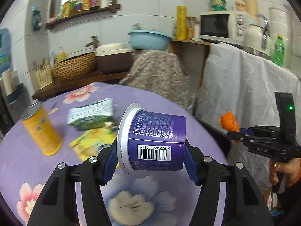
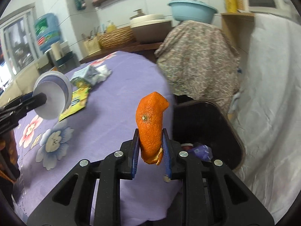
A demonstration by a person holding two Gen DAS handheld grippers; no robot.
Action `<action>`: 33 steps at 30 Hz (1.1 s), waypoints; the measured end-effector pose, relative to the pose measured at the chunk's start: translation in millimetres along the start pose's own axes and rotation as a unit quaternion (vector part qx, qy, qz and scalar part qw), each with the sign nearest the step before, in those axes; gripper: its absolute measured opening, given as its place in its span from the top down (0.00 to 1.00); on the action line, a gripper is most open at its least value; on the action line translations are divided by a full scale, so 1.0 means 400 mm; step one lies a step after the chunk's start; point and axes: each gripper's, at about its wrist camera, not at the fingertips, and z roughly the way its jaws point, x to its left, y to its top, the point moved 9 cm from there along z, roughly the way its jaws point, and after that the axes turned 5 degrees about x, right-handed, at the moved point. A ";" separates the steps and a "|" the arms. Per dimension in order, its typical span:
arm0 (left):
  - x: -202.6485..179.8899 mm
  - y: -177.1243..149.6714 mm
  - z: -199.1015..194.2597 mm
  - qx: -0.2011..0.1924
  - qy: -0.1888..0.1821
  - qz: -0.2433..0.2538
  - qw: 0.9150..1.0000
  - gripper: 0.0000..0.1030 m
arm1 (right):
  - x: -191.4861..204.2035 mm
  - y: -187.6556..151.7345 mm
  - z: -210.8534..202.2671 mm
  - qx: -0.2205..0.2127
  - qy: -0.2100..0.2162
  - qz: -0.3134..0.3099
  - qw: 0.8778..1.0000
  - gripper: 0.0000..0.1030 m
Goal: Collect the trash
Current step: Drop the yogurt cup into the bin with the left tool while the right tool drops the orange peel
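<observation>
My left gripper (image 1: 150,148) is shut on a purple yogurt cup (image 1: 156,141), held sideways above the purple flowered tablecloth (image 1: 94,179). The cup (image 2: 53,97) and left gripper also show at the left of the right wrist view. My right gripper (image 2: 150,145) is shut on a piece of orange peel (image 2: 151,124), held near the table's right edge, beside a black trash bin (image 2: 205,124) with some trash in it. The peel (image 1: 228,122) and right gripper (image 1: 232,131) show at the right of the left wrist view.
On the table lie a yellow can (image 1: 42,130), a green packet (image 1: 92,115) and a yellow wrapper (image 1: 94,142). Behind stand a cloth-covered stand (image 1: 158,75) with a blue basin (image 1: 149,39), a counter with a wicker basket (image 1: 75,66), and a white-draped shelf (image 1: 244,86) with a microwave (image 1: 220,26).
</observation>
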 end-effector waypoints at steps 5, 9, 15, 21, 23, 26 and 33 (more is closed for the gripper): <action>-0.141 0.030 0.062 0.015 -0.053 0.020 0.998 0.41 | -0.116 -0.031 -0.029 -0.007 -0.045 0.026 0.999 0.77; -0.234 0.045 0.135 0.040 -0.087 0.021 0.995 0.41 | -0.220 -0.070 -0.045 -0.003 -0.077 0.058 0.995 0.77; -0.368 0.084 0.229 0.065 -0.123 0.032 0.990 0.41 | -0.301 -0.113 -0.059 0.001 -0.100 0.085 0.991 0.77; -0.451 0.076 0.354 0.120 -0.109 0.057 0.985 0.41 | -0.342 -0.136 -0.075 0.002 -0.105 0.100 0.989 0.77; -0.457 0.060 0.404 0.149 -0.101 0.051 0.982 0.41 | -0.361 -0.145 -0.078 0.005 -0.108 0.107 0.988 0.77; -0.457 0.036 0.453 0.182 -0.085 0.040 0.979 0.41 | -0.386 -0.162 -0.080 0.010 -0.108 0.116 0.987 0.77; -0.476 0.021 0.505 0.204 -0.067 0.042 0.976 0.17 | -0.407 -0.181 -0.066 0.019 -0.104 0.130 0.986 0.77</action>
